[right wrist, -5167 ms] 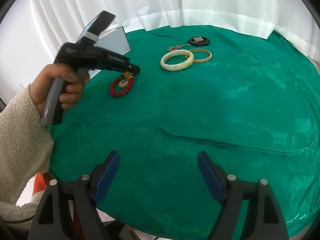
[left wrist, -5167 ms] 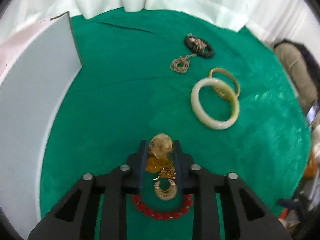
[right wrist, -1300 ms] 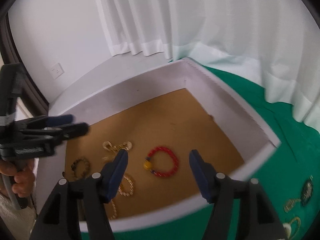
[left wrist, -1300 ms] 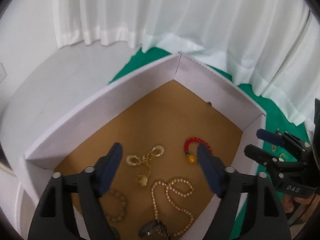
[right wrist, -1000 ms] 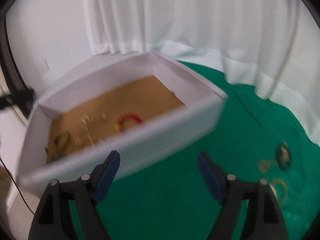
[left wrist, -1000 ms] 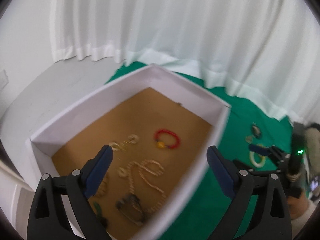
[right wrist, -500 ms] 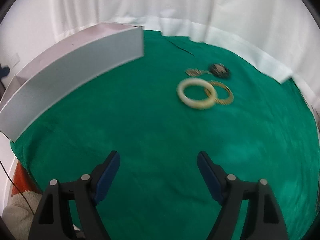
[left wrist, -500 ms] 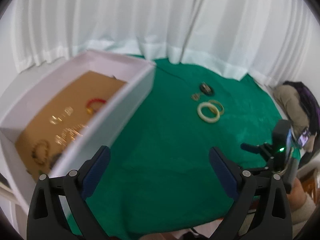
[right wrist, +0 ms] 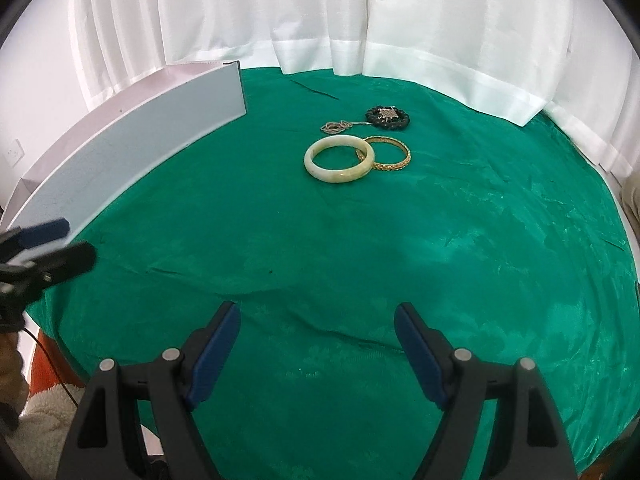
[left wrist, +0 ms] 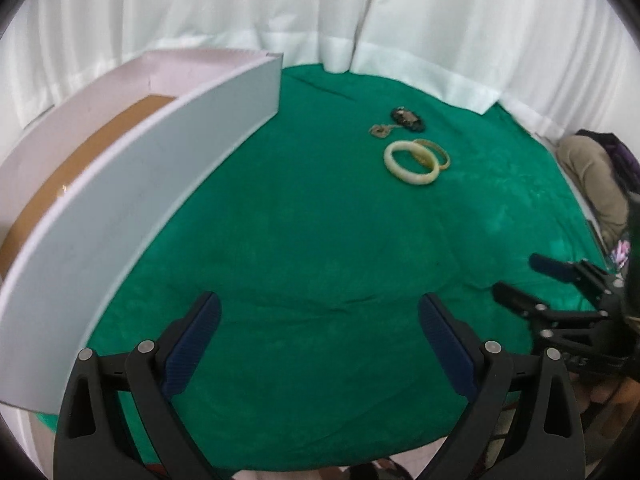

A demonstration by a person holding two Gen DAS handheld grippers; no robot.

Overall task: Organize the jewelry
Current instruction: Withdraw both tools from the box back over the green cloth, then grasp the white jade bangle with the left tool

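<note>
A pale jade bangle [right wrist: 339,159] lies on the green cloth, overlapping a gold bangle [right wrist: 389,154]. Behind them lie a thin chain [right wrist: 335,127] and a black beaded bracelet [right wrist: 387,117]. The same group shows in the left wrist view: the jade bangle [left wrist: 411,162], the gold bangle [left wrist: 439,153], the chain [left wrist: 379,131] and the black bracelet [left wrist: 407,117]. A white box [left wrist: 132,184] with a brown floor stands at the left. My left gripper [left wrist: 318,342] is open and empty over the near cloth. My right gripper [right wrist: 318,338] is open and empty, well short of the bangles.
White curtains [right wrist: 320,20] hang behind the round green table [right wrist: 480,240]. The box wall [right wrist: 132,148] runs along the table's left side. The right gripper shows at the right edge of the left wrist view [left wrist: 516,282], the left gripper at the left edge of the right wrist view [right wrist: 60,242].
Both grippers have swung away from over the box to face the green cloth and the remaining jewelry. The red bracelet and gold piece held earlier by the left gripper now lie in the box.
</note>
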